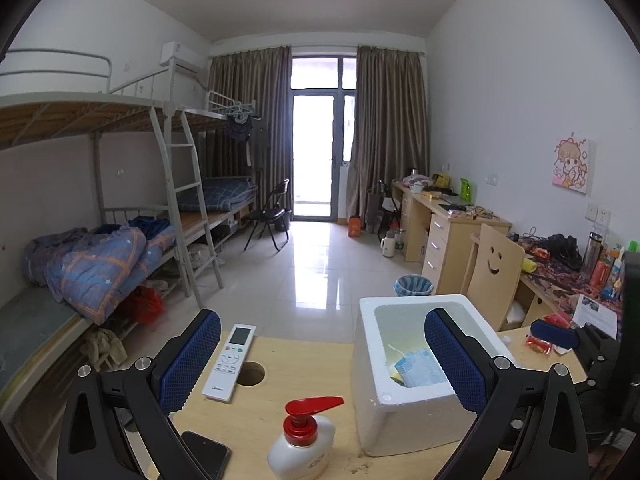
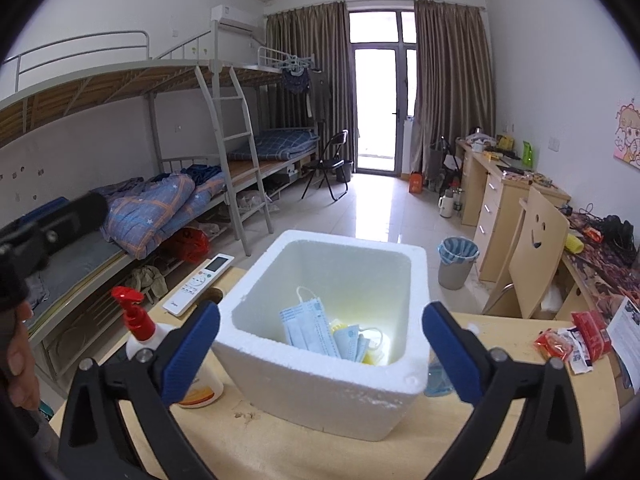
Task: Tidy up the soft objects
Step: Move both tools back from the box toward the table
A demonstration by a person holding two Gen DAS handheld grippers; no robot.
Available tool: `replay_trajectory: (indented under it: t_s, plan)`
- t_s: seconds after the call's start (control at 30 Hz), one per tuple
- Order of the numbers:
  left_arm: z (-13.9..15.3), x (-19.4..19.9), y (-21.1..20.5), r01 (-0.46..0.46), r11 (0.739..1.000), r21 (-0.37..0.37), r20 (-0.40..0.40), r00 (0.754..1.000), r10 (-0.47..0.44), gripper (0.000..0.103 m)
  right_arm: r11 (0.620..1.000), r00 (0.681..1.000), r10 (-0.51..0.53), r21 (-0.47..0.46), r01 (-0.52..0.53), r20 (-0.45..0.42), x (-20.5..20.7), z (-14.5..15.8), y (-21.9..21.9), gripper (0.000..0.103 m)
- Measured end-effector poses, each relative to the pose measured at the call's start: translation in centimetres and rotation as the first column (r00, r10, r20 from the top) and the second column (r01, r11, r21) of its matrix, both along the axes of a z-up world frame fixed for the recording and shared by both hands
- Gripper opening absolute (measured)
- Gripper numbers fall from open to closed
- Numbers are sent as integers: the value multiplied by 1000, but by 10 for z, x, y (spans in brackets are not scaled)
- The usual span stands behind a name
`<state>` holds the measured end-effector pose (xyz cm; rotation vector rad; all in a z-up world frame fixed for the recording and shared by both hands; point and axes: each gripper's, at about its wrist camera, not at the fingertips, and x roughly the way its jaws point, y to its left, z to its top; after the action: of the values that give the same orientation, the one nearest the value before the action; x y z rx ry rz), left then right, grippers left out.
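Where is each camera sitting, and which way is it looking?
Left wrist: on the left gripper, facing down the room over the table; its open blue fingers show.
Right wrist: on the right gripper, looking into the foam box at the masks; its open fingers and a hand show.
Shared: box, pump bottle, remote.

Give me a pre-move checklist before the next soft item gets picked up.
1. Right claw empty and open: ok; nothing between its blue pads.
2. Left claw empty and open: ok.
3. Face masks fully inside the foam box: ok; they lie at the bottom.
4. Foam box upright on the table: ok.
5. Next soft item located: cannot tell; something bluish lies at the box's right side, half hidden by the right pad.
6. Pump bottle apart from the box: ok, though close to its left wall.
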<state>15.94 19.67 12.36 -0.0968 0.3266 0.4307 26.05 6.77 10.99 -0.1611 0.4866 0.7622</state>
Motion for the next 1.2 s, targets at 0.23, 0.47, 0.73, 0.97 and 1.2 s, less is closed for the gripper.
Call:
replay_trajectory:
  t_s: [0.23, 0.47, 0.73, 0.97, 1.2]
  plan:
    - [4, -7, -16, 60, 998, -1, 22, 998, -60, 102, 1000, 1000, -3, 20, 3, 16, -15, 8, -19, 102]
    - [10, -18, -34, 92, 996, -7, 25, 995, -92, 102, 999, 1000, -17, 50, 16, 16, -32, 16, -48, 102]
    - [22, -46, -56, 97, 995, 29, 50, 994, -98, 102, 996, 999, -9, 85, 5, 54, -61, 29, -71, 102]
    - [27, -72, -71, 100, 994, 52, 68, 992, -104, 102, 995, 996, -13, 100, 5, 87, -83, 35, -91, 102]
    - [25, -97, -84, 111, 992, 64, 82, 990, -116, 102, 993, 993, -15, 120, 1, 115, -111, 33, -112, 102]
